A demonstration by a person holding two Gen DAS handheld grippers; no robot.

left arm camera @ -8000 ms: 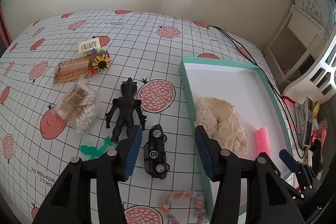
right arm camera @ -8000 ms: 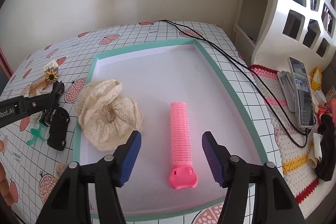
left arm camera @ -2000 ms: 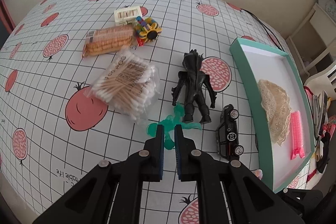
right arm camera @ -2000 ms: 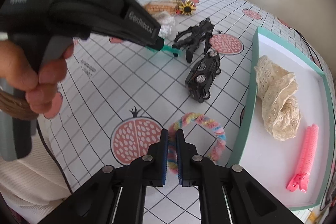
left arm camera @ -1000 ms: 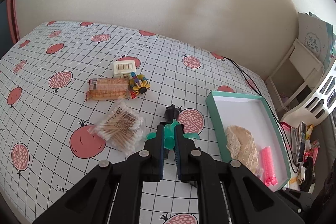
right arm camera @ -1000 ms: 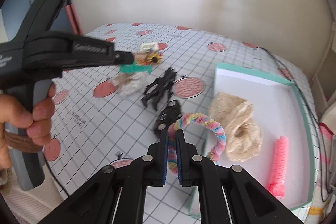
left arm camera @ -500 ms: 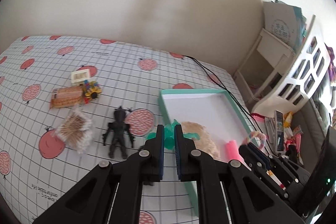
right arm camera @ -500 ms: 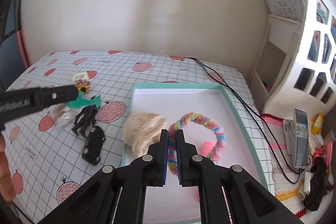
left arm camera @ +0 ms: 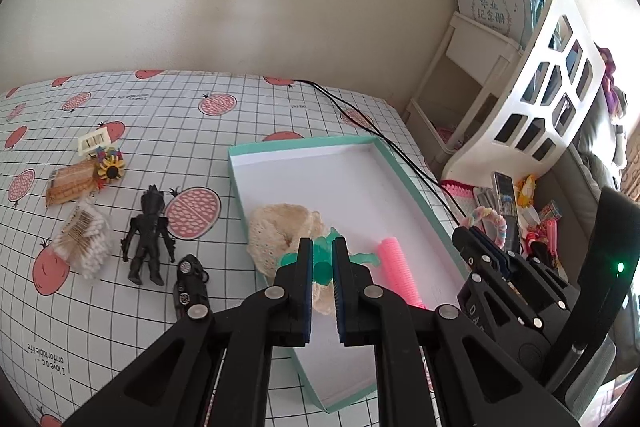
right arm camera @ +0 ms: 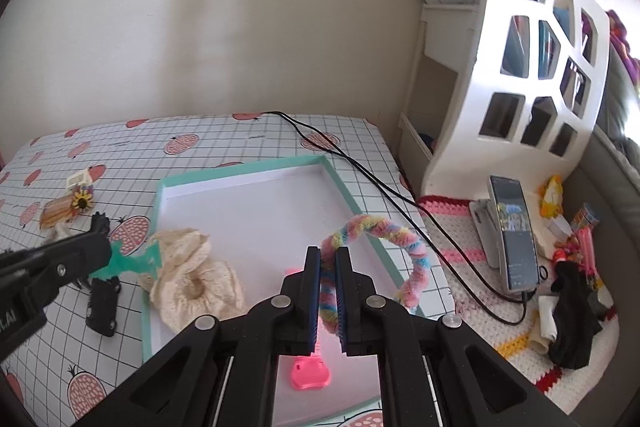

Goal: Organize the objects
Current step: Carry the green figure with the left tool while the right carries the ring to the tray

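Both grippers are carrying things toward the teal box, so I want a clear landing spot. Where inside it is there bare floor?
The far half of the teal box, between its back wall and the cream scrunchie, is bare. The near left corner is crowded by the scrunchie, with the pink roller beside it.

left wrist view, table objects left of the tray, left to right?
Cotton swab bag → black action figure → black toy car → teal tray. The biscuit pack and sunflower clip sit farther back, overlapping the swabs' span, so left out.
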